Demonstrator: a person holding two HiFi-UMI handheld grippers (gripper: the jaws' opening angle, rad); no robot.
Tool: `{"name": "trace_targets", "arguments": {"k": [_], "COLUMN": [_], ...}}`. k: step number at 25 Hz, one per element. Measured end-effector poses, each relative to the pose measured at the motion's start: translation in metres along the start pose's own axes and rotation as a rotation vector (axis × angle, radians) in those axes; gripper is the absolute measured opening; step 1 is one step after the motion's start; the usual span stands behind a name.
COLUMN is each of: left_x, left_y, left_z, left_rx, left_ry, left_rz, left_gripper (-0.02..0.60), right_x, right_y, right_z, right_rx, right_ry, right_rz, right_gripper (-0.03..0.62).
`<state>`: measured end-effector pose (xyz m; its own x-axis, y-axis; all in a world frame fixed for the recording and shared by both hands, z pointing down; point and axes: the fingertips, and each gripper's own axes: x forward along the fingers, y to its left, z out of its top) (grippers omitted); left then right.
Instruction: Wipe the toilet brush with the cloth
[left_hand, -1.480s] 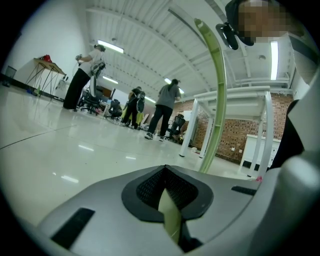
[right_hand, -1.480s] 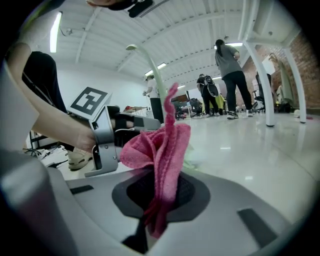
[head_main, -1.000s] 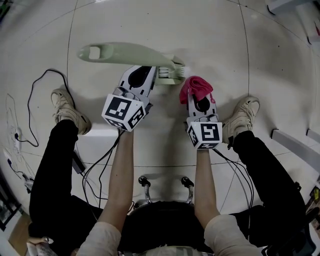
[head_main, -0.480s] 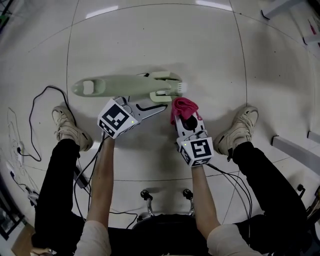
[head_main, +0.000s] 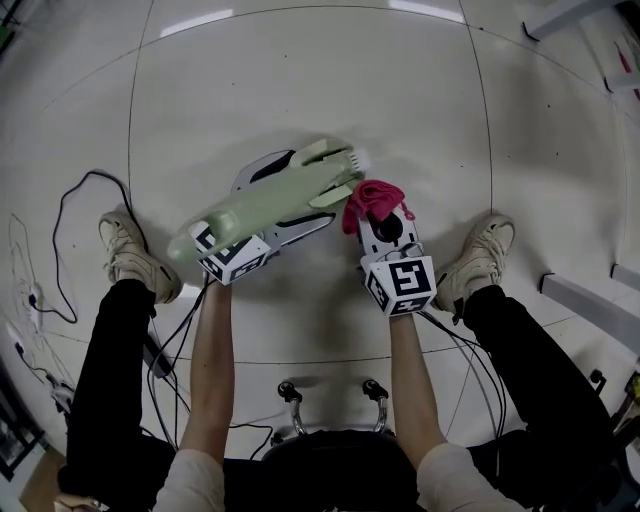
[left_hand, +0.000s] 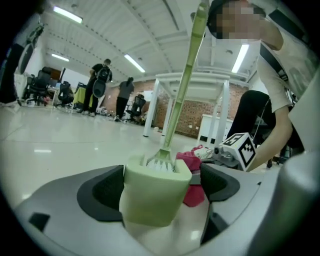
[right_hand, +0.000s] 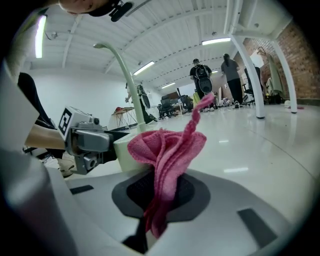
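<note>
The pale green toilet brush (head_main: 255, 205) stands in its holder (left_hand: 150, 192), and its handle (left_hand: 187, 75) rises steeply past my left hand. My left gripper (head_main: 312, 188) lies low on the floor. Its jaws stand wide on either side of the holder, and a gap shows at the right pad (left_hand: 220, 182). My right gripper (head_main: 385, 215) is shut on a bunched pink cloth (head_main: 370, 198), just right of the holder. In the right gripper view the cloth (right_hand: 167, 150) stands up out of the jaws, with the holder (right_hand: 125, 150) behind it.
A black cable (head_main: 70, 200) loops over the tiled floor at the left. The person's shoes (head_main: 130, 255) (head_main: 480, 260) flank the grippers. A stool frame (head_main: 330, 390) sits under the person. White table legs (head_main: 590, 300) run along the right. People (left_hand: 102, 85) stand far off.
The brush lay flat with its handle to the left; now its handle is raised over my left gripper. The left jaws went from shut to wide around the holder. The cloth stayed gripped.
</note>
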<state>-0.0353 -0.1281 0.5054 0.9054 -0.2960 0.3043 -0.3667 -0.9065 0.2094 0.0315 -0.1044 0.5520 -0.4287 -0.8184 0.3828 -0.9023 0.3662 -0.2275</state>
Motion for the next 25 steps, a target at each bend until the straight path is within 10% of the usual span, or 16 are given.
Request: {"name": "trace_targets", "arguments": {"k": [12,25], "left_x": [-0.017,0.003], "left_y": [-0.070,-0.013], "left_z": [-0.008,0.013], "left_rx": [-0.243,-0.035], "left_ry": [-0.111,0.052], "left_rz": [0.032,-0.021], "left_gripper": [0.459,0.459], "right_x": [0.035,-0.027], "right_y": [-0.032,0.015], "right_z": [0.033,0.022], "right_rx": [-0.145,0.076], "right_ry": [0.046,-0.050], "right_rz": [-0.024,-0.071], "right_gripper": [0.032,0.032]}}
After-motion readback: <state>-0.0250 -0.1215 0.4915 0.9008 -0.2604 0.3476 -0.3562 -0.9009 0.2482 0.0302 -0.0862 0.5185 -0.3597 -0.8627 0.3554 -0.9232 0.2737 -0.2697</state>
